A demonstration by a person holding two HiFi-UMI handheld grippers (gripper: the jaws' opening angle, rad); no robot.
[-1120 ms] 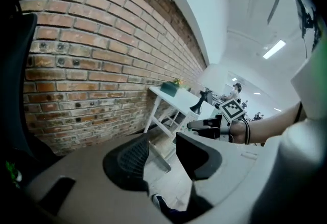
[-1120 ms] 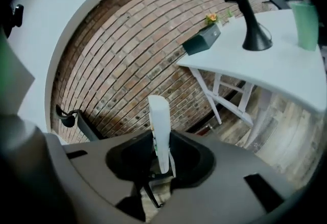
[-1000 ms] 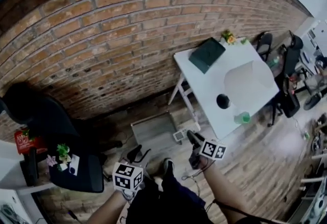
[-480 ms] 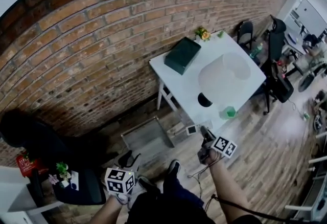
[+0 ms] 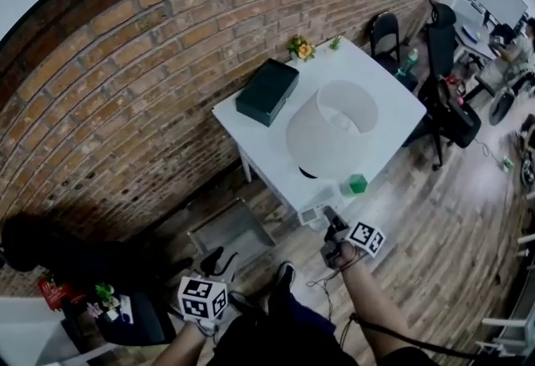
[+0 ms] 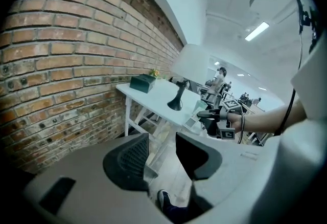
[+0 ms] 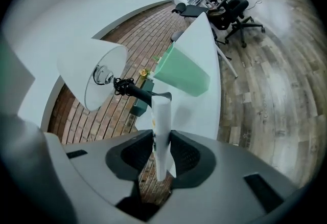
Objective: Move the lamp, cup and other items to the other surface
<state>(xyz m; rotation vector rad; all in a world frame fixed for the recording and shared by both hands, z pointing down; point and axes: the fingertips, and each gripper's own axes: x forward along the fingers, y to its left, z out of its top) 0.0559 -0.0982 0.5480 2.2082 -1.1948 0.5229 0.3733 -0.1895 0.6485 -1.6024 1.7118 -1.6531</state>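
While the right tool is clamping a flat white slab, step: likely carrying it over to the bench.
Left tool: hanging wide apart, gripping nothing.
Next move: probably calling for setting the slab on bare bench top just ahead, short of the cup.
Lamp: standing beyond the cup, farther ahead of the right tool.
Room: brick wall running behind the bench; wood floor lying beneath both tools.

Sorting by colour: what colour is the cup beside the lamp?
Green; the cup shows best in the right gripper view.
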